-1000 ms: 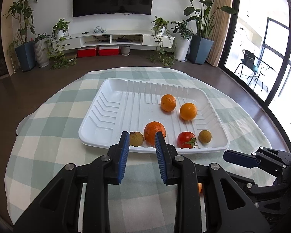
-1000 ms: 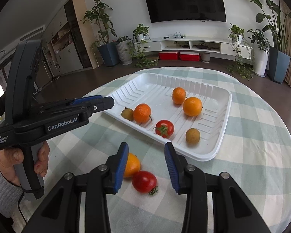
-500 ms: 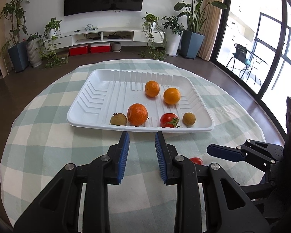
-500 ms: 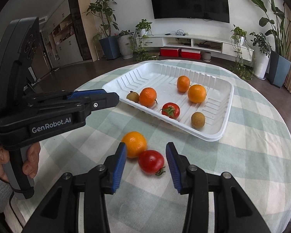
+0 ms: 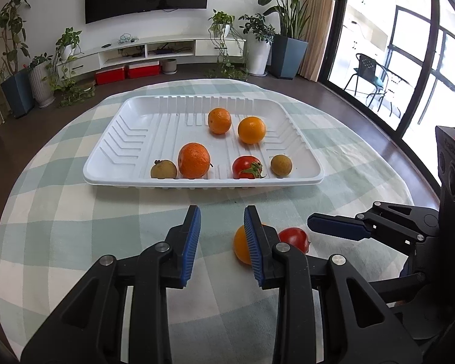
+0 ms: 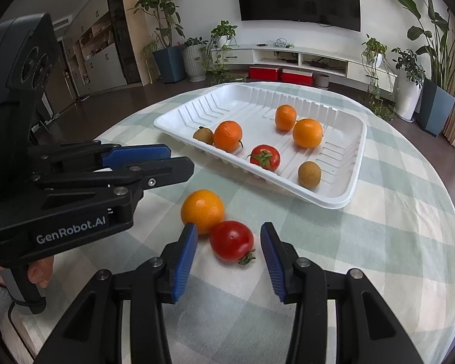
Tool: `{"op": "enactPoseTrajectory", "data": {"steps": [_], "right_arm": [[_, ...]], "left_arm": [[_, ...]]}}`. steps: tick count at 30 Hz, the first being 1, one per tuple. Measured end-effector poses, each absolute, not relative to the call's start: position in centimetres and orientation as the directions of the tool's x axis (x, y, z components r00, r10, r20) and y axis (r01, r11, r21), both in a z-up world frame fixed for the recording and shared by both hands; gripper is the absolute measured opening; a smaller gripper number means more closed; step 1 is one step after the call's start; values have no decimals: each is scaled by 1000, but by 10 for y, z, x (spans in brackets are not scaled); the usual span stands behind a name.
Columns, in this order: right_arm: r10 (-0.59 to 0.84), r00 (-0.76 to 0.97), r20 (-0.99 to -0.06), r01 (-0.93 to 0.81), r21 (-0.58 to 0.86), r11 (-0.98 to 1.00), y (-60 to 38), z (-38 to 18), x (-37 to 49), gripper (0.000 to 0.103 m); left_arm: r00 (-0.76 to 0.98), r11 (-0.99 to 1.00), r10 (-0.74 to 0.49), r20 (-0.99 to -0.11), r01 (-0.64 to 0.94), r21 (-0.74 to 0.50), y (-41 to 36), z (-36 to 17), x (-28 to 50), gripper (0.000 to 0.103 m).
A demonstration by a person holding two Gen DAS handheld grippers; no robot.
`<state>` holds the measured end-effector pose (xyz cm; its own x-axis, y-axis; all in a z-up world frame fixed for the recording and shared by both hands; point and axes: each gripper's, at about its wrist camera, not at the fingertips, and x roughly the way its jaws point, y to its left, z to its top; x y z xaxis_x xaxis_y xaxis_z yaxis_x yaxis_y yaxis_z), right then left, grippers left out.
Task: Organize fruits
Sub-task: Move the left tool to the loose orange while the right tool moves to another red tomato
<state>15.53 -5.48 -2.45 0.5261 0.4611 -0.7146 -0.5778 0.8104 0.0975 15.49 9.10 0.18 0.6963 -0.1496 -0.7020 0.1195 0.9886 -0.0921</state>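
A white tray [image 5: 197, 182] [image 6: 356, 163] holds three oranges, a tomato and two small brown fruits. On the cloth in front of it lie a loose orange [image 6: 202, 210] [image 5: 240, 247] and a red tomato [image 6: 232, 241] [image 5: 294, 238], touching each other. My right gripper [image 6: 227, 227] [image 5: 312, 223] is open and its jaws are still widening. Its blue pads stand on either side of the tomato without touching it. My left gripper [image 5: 221, 212] [image 6: 182, 160] hovers left of the loose orange. Its pads are drawn in to a narrow gap with nothing between them.
A round table with a green and white checked cloth [image 5: 60, 227] carries everything. A hand [image 6: 39, 273] grips the left tool's handle at the table's left edge. The tray's left half [image 5: 142, 139] holds no fruit. Plants, a TV shelf and a glass door lie beyond.
My left gripper drew back from the tray's near rim, so the loose orange and tomato now show beside it. My right gripper's jaws widened a little around the tomato.
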Motion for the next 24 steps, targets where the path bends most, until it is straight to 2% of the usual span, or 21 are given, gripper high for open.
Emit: {"op": "enactPoseTrajectory", "data": {"steps": [24], "right_arm": [[441, 498, -747, -574, 98, 813, -52, -35, 159, 47]], "left_arm": [[669, 981, -187, -719, 160, -107, 84, -8, 158, 29]]}}
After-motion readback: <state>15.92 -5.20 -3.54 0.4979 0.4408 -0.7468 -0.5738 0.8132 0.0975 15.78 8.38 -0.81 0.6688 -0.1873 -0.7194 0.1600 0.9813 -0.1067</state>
